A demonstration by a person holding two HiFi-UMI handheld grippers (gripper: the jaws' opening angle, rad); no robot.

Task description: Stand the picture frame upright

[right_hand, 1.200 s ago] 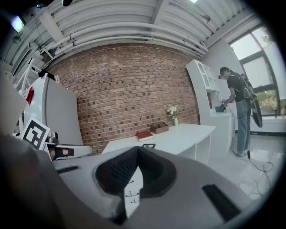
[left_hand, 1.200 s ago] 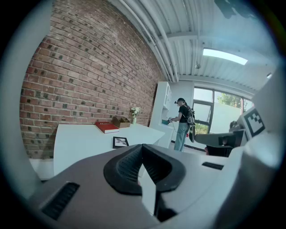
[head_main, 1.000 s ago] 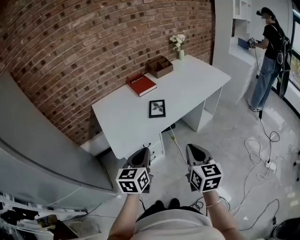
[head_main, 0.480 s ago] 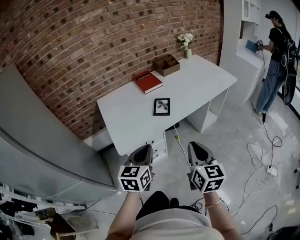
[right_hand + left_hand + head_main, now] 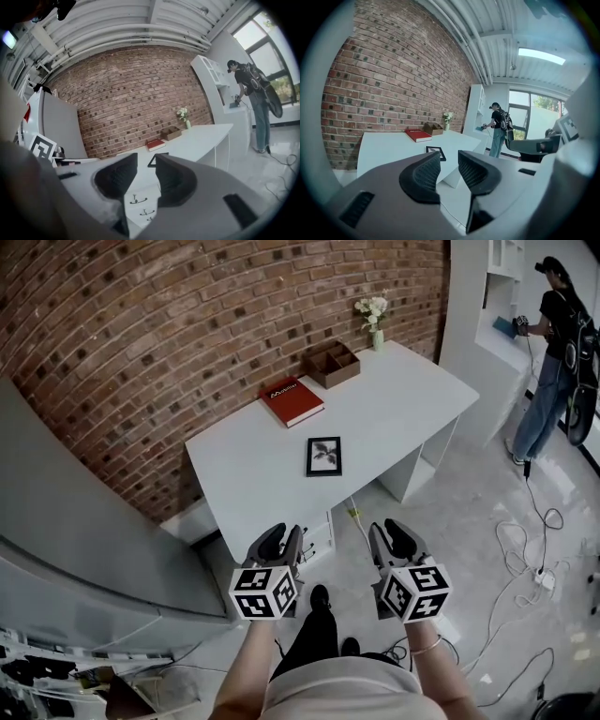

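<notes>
A small black picture frame lies flat near the front of the white desk. It also shows small in the left gripper view and, partly hidden by the jaws, in the right gripper view. My left gripper and right gripper hang side by side over the floor, short of the desk's front edge and well away from the frame. Both sets of jaws are opening with nothing between them, as each gripper's own view shows: left gripper, right gripper.
On the desk stand a red book, a brown wooden box and a vase of flowers against the brick wall. A grey cabinet is at the left. A person stands far right, and cables lie on the floor.
Both grippers' jaws have parted from shut. The grippers stay low in front of the desk, and the head view has shifted slightly.
</notes>
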